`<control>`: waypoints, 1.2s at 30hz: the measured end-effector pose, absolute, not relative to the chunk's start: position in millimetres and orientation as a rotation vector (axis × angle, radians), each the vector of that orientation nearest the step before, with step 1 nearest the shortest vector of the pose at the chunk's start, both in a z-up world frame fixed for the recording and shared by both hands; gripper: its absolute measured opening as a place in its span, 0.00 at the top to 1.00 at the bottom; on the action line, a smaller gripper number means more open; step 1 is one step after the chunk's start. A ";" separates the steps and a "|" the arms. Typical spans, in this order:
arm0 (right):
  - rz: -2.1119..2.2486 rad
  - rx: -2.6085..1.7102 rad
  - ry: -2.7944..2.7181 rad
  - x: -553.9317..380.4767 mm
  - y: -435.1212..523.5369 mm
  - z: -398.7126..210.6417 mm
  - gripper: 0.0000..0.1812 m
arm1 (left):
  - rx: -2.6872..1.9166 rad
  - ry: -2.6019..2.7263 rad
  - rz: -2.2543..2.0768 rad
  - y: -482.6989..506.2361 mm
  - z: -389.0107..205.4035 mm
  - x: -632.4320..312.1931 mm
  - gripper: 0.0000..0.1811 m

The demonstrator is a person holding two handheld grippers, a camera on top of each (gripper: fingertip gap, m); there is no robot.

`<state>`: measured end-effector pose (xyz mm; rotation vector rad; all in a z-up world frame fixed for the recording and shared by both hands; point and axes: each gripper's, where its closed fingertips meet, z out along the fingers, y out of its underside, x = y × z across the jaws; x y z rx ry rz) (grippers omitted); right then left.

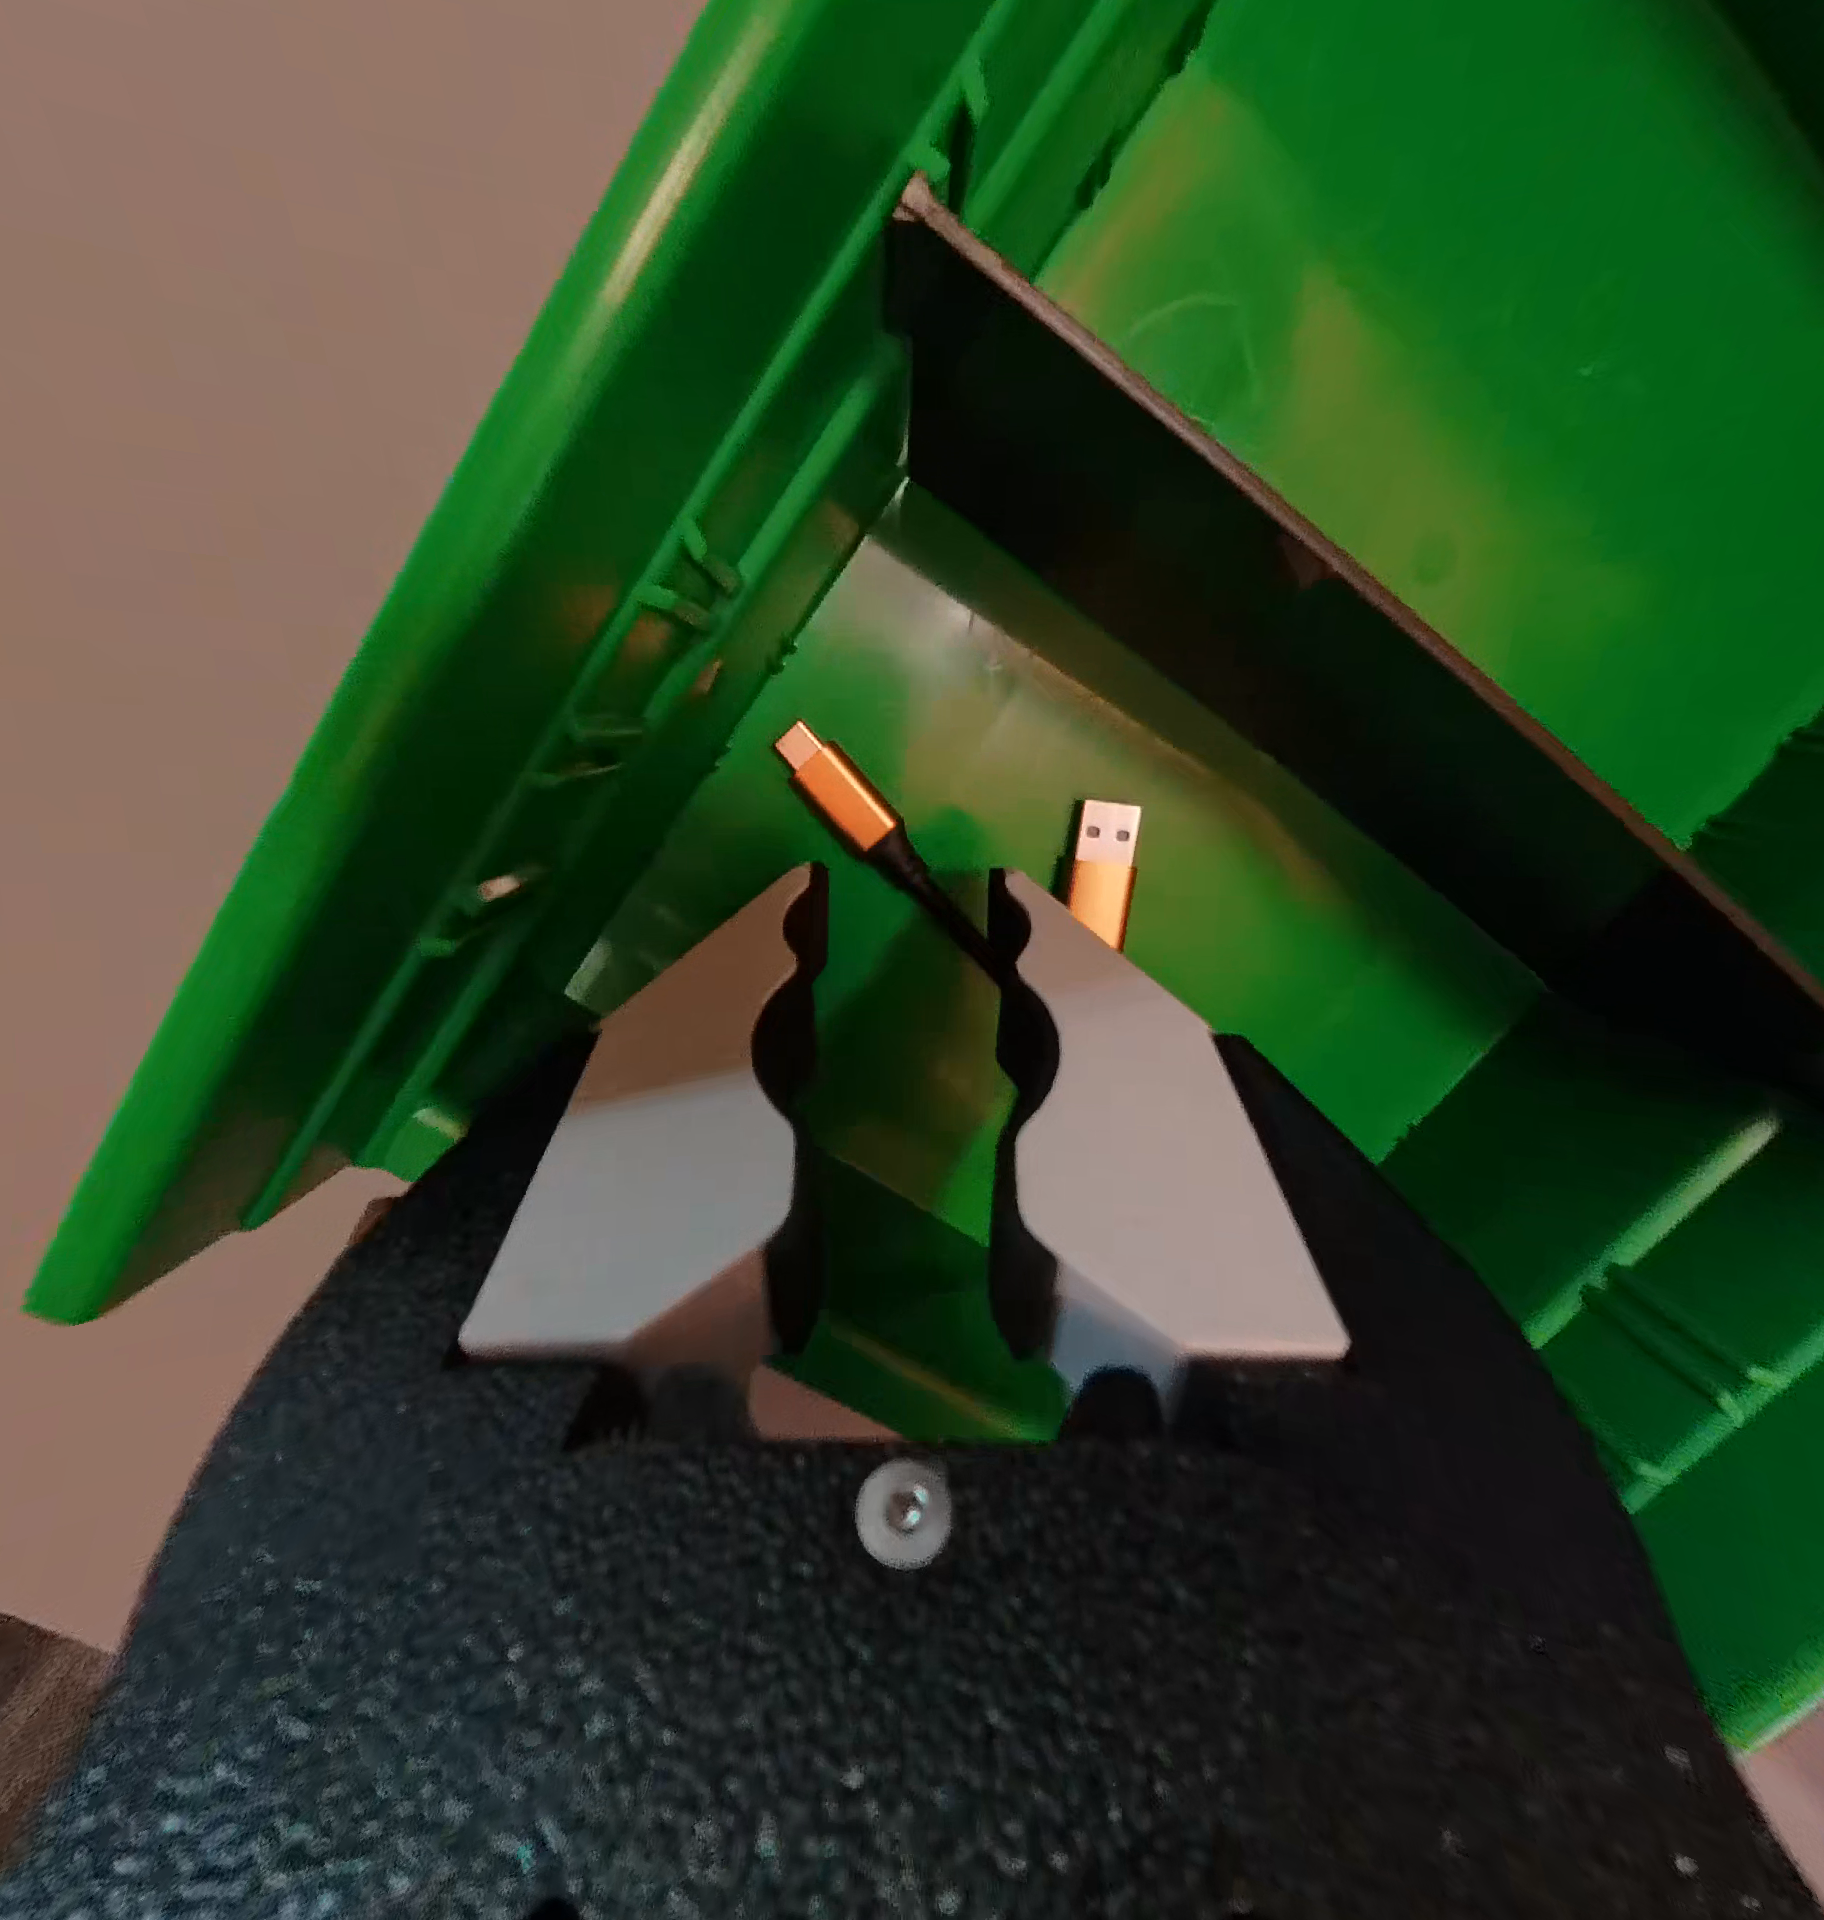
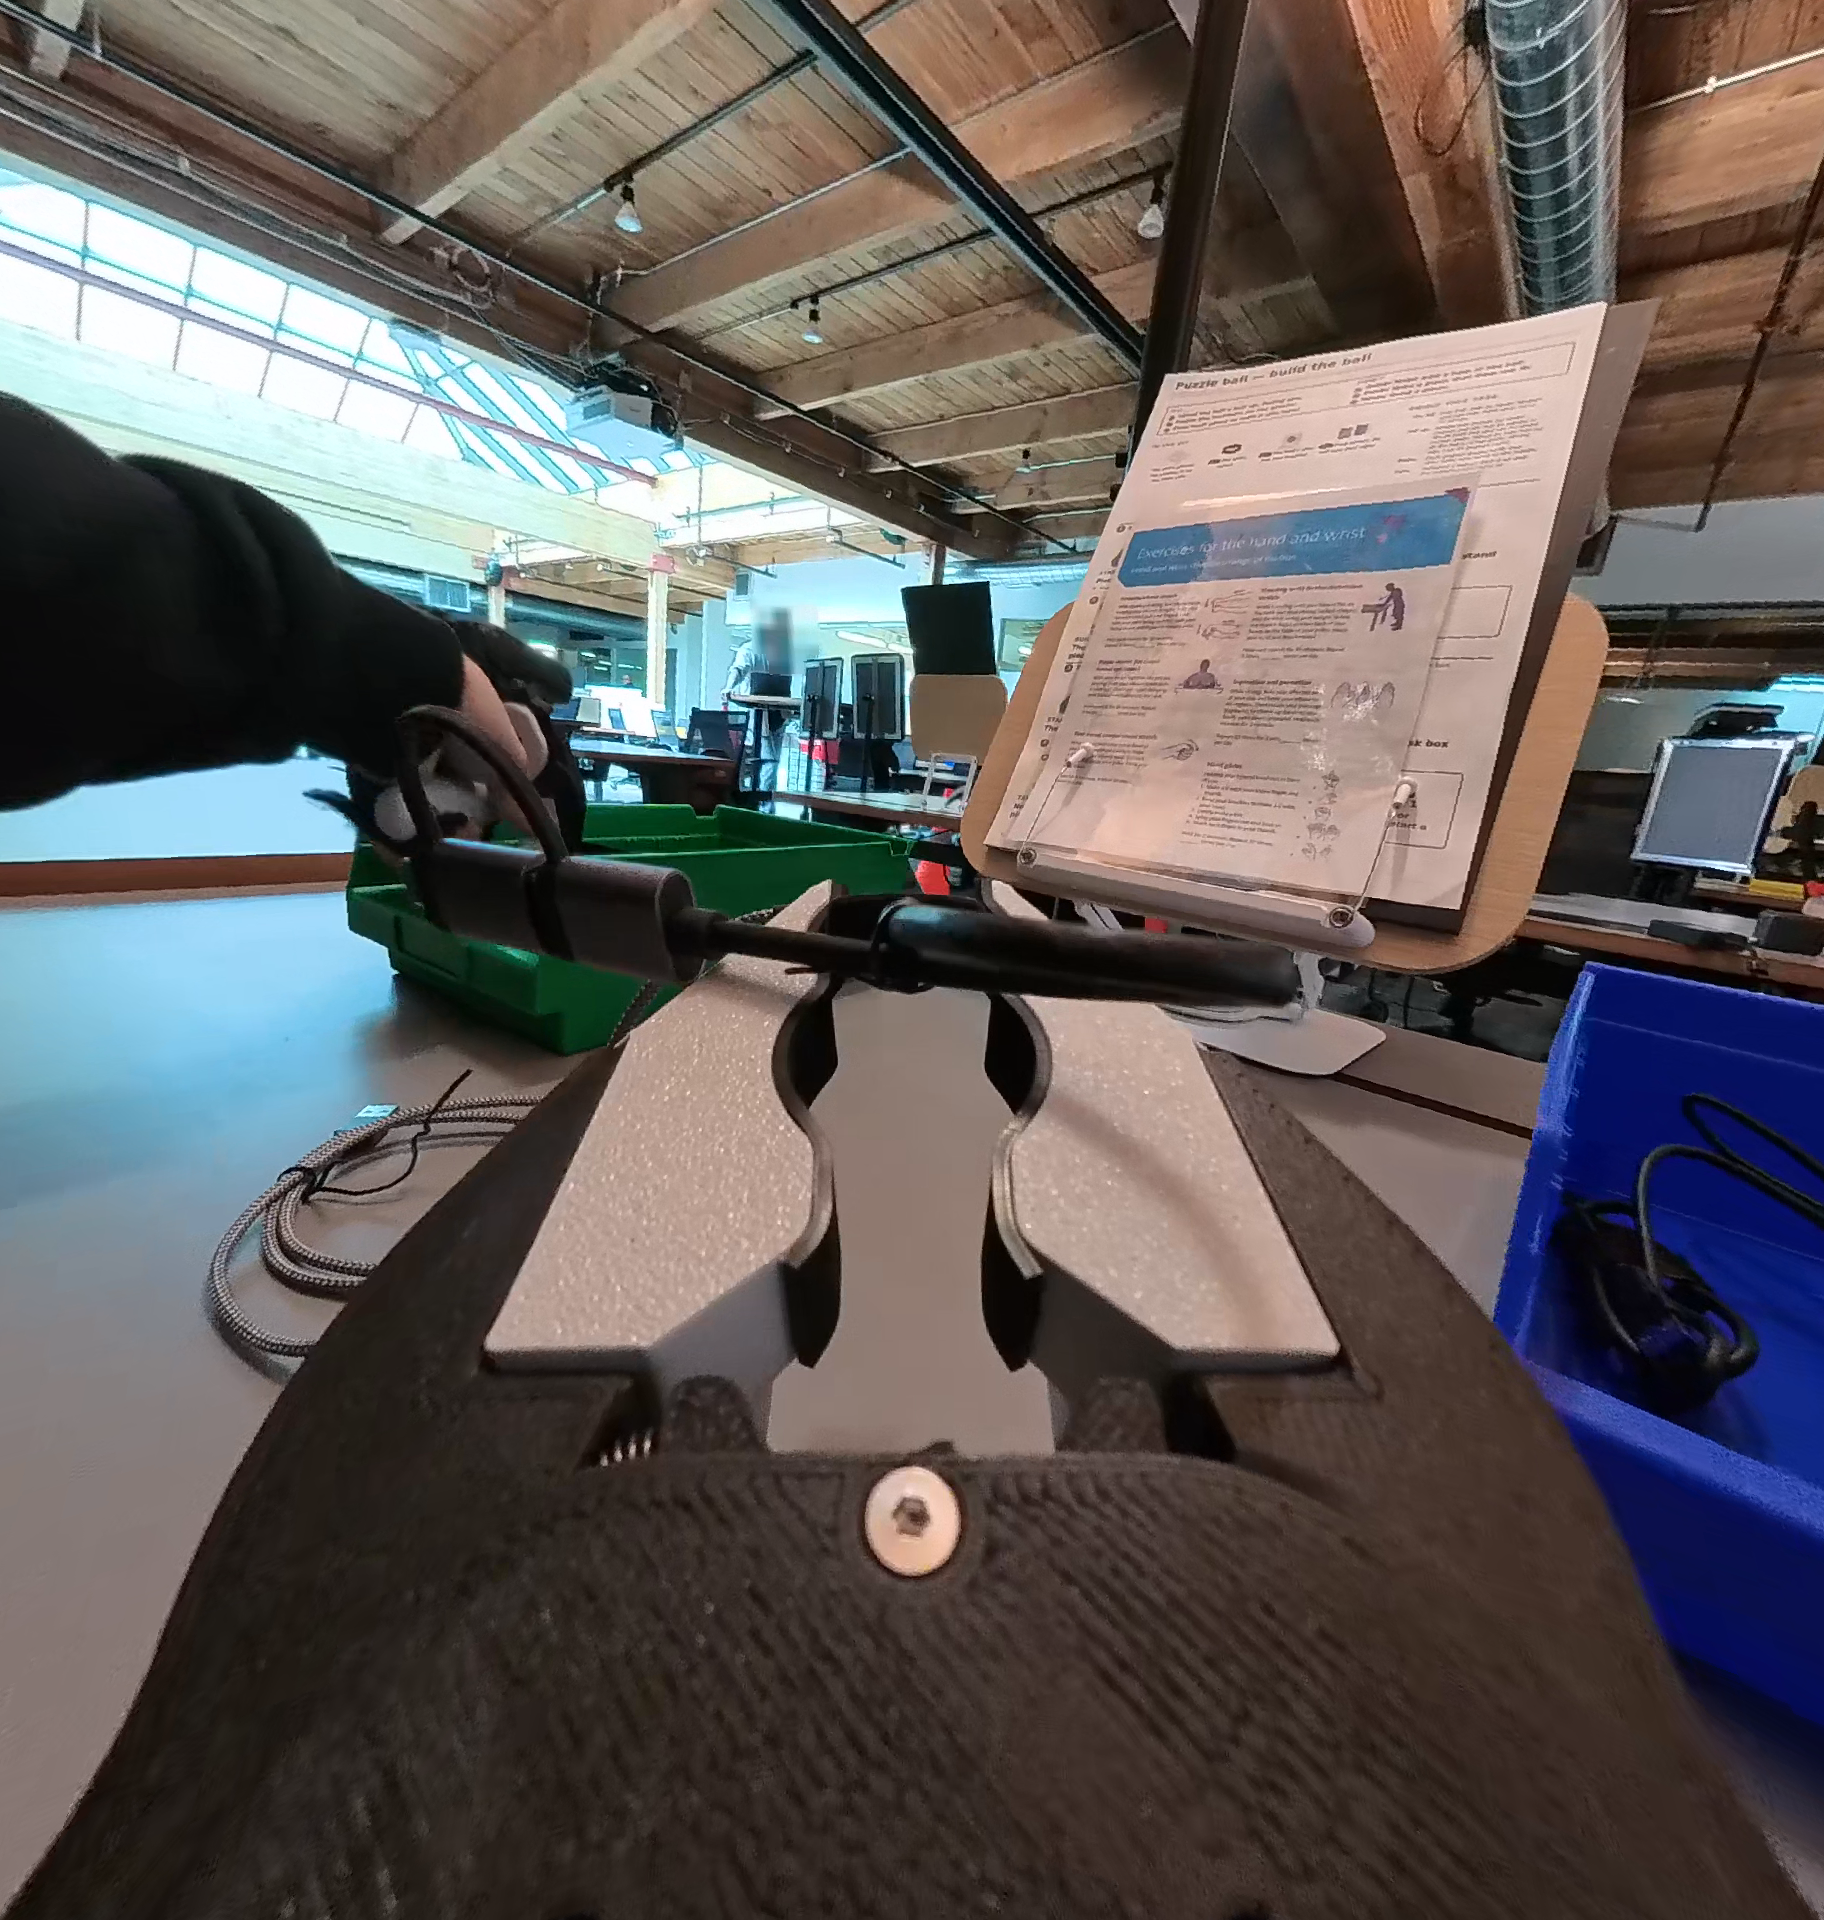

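Hiding most of its own length behind the right finger of the left gripper, an orange-ended cable shows only two metal plugs and a short black stretch. That stretch crosses the gap between the fingers, which stand visibly apart; whether the cable is pinched, merely draped or lying on the bin floor behind cannot be told. The plugs appear over the floor of a green bin, in the compartment on the near side of a dark divider that runs across the bin from wall to wall. The bin's far compartment is cut off by the frame, and the whole left wrist view is soft with blur.

In the right wrist view, the right gripper has its tips closed on a black cable bundle, held crosswise, with a thick black plug housing jutting left. The bundle's right end blurs into the base of a document stand, which blocks the room behind it. A dark sleeve reaches toward the green bin at the far side of the table, covering the other gripper almost wholly. A grey braided cable lies loose on the table, partly hidden by the gripper body. At the table's right edge a blue bin, cut off, holds a black cord.
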<state>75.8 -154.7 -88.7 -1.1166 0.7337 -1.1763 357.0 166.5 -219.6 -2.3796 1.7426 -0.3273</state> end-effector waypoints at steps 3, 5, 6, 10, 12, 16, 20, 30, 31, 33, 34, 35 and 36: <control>-1.169 -1.110 0.736 76.0 -155.4 -88.4 0.88 | -2.419 1.729 -0.229 168.0 -233.7 348.6 0.86; -1.170 -1.108 0.735 75.8 -155.5 -88.2 0.88 | -2.395 1.683 -0.205 174.1 -234.9 351.1 0.87; -1.169 -1.107 0.734 75.6 -155.4 -88.1 0.88 | -2.381 1.675 -0.210 174.9 -235.0 353.1 0.87; -1.169 -1.112 0.732 75.8 -154.8 -88.3 0.88 | -2.348 1.712 -0.226 174.0 -234.9 354.9 0.90; -1.167 -1.116 0.734 76.5 -154.5 -88.8 0.88 | -2.313 1.749 -0.272 174.8 -234.6 355.6 0.91; -1.165 -1.101 0.738 75.9 -156.6 -87.9 0.88 | -2.403 1.704 -0.653 159.2 -228.8 363.9 0.97; -1.168 -1.086 0.741 75.2 -158.5 -87.0 0.88 | -2.313 1.803 -1.042 139.9 -194.7 372.5 0.97; -1.190 -1.088 0.748 74.7 -160.9 -87.1 0.88 | -1.233 2.109 -1.440 116.6 -14.6 340.9 0.98; -1.192 -1.084 0.754 74.8 -162.3 -87.1 0.88 | -1.098 2.148 -1.438 108.5 0.1 329.0 0.98; -1.193 -1.071 0.762 74.5 -165.4 -86.6 0.88 | -0.827 2.248 -1.407 88.9 19.7 299.7 0.98; -1.194 -1.066 0.766 74.3 -167.1 -86.4 0.88 | -0.693 2.331 -1.373 77.5 21.6 281.1 0.98; -1.194 -1.060 0.769 74.1 -168.8 -86.1 0.88 | -0.566 2.425 -1.322 66.5 17.8 261.4 0.97; -1.192 -1.055 0.774 73.9 -170.4 -86.1 0.88 | -0.446 2.514 -1.251 57.7 9.2 242.6 0.97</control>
